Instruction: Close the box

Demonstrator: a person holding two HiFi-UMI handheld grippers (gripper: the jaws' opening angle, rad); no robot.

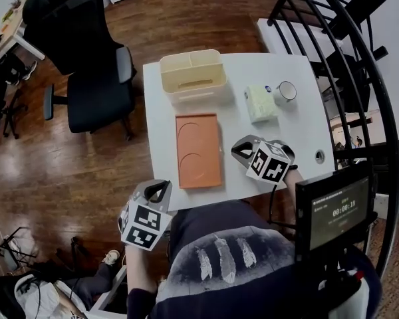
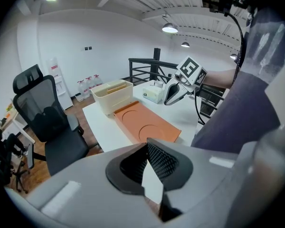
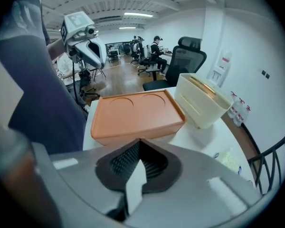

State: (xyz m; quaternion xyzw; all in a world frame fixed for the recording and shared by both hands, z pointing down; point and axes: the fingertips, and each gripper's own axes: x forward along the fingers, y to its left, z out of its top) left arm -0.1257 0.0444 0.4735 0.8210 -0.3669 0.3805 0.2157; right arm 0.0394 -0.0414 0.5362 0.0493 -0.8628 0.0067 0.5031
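Both claws are seen clenched on nothing, the left claw (image 1: pixel 157 191) held off the near edge of the white worktop (image 1: pixel 299 128) at 7 o'clock of the flat-lying orange lid (image 1: pixel 198 150), the right claw (image 1: pixel 243 149) held beside the lid at 4 o'clock, and the open cream box (image 1: pixel 193 75) is found at the lid's 12 o'clock.

Left gripper (image 1: pixel 161 190): held near left, close beside the torso (image 1: pixel 219 258), jaws pointing toward the far side.
Left jaws: tips pressed together, empty.
Right gripper (image 1: pixel 238 150): held near right, farther forward than the left one, jaws pointing left.
Right jaws: tips pressed together, empty.
Right forearm (image 2: pixel 221 77): bare, stretched forward from the body to its gripper.
Spacing: the two grippers are well apart.
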